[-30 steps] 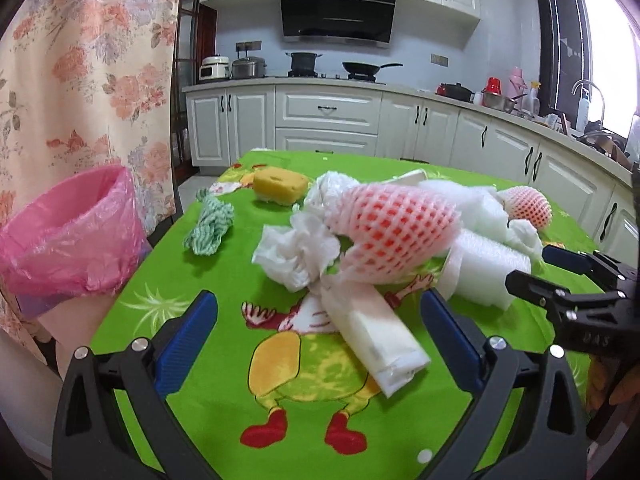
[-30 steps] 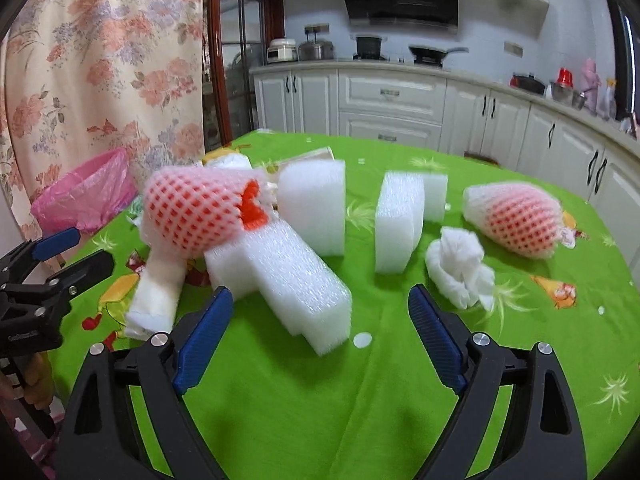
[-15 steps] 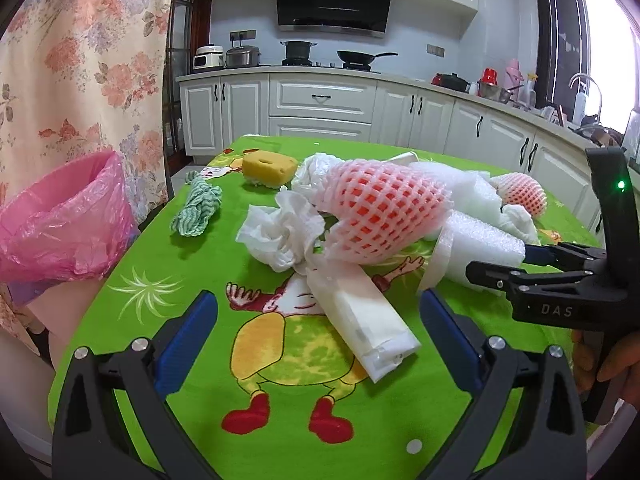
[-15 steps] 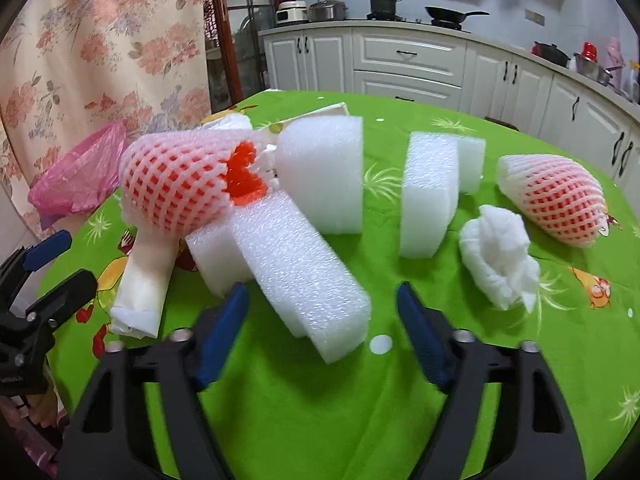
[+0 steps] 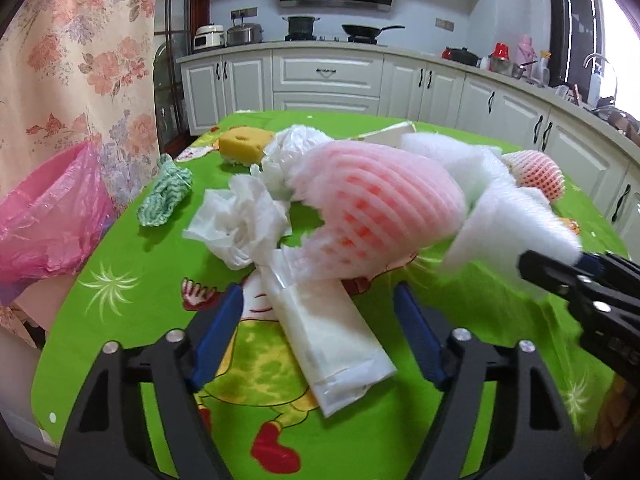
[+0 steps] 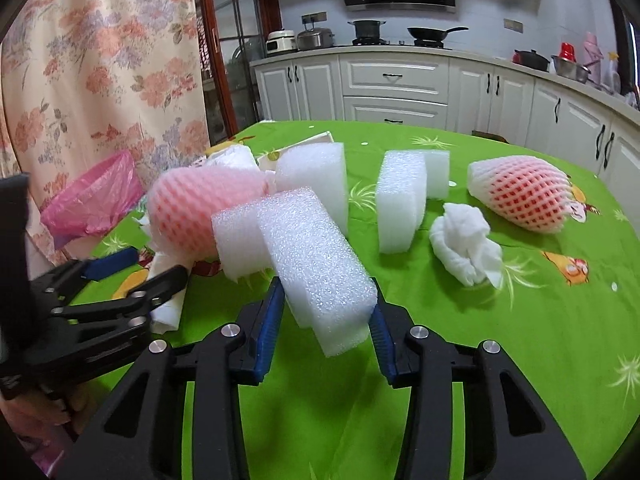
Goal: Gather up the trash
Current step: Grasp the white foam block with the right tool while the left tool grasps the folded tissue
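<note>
My right gripper (image 6: 326, 312) is shut on a white foam block (image 6: 316, 264) and holds it just above the green tablecloth (image 6: 520, 340); it also shows blurred in the left wrist view (image 5: 508, 228). My left gripper (image 5: 320, 328) is open around a folded white plastic bag (image 5: 332, 336). A pink foam fruit net (image 5: 380, 216) lies blurred just beyond it, beside crumpled tissue (image 5: 244, 224). A pink-lined bin (image 5: 44, 216) stands left of the table.
A second fruit net (image 6: 524, 196), a tissue wad (image 6: 464, 244) and more foam blocks (image 6: 400, 196) lie on the right side. A green-white rag (image 5: 166, 196) and a yellow sponge (image 5: 246, 144) lie at the far left. Kitchen cabinets (image 5: 328, 80) stand behind.
My right gripper has closed on the foam block and lifted it. My left gripper has narrowed and moved forward around the plastic bag. The pink net has shifted.
</note>
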Available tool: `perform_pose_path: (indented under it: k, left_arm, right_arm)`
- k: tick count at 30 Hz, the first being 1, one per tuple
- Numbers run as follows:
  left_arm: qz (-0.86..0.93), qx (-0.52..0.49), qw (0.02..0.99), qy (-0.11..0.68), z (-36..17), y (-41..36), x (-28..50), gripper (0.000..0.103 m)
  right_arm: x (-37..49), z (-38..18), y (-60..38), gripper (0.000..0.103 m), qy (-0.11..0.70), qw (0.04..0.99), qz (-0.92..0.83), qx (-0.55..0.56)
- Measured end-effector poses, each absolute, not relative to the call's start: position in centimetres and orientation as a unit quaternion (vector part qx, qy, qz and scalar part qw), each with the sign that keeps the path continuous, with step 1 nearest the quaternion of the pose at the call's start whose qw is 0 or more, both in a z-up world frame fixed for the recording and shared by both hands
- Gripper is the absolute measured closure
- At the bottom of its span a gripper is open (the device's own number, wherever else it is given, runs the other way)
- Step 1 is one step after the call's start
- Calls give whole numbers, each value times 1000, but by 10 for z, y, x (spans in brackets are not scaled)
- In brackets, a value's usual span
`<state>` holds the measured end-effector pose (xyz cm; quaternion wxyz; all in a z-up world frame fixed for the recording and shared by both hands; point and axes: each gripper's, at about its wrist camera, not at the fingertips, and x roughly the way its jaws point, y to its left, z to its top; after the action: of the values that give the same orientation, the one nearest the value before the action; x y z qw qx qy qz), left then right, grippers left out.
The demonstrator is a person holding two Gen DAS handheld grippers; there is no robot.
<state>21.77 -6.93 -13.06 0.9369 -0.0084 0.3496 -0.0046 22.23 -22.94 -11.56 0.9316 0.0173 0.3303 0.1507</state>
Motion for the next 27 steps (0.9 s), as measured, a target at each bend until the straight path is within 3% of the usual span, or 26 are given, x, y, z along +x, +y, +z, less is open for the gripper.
perform_pose_path:
  k: [4, 15, 21, 27]
  left_arm:
    - [-10, -1, 929, 370, -139, -73, 224, 47]
    - [-37, 7, 935, 354, -141, -59, 204, 68]
    - [-56, 23, 940, 335, -138, -49, 176, 74]
    - [-60, 12, 943, 328, -135, -32, 163, 74]
  right_arm:
    - [216, -115, -236, 61, 328, 932, 151, 31]
    - [189, -113, -228, 61, 312, 936, 156, 50]
    - [174, -109, -220, 61, 300, 939, 163, 53]
    - [166, -107, -213, 61, 295, 939, 166, 55]
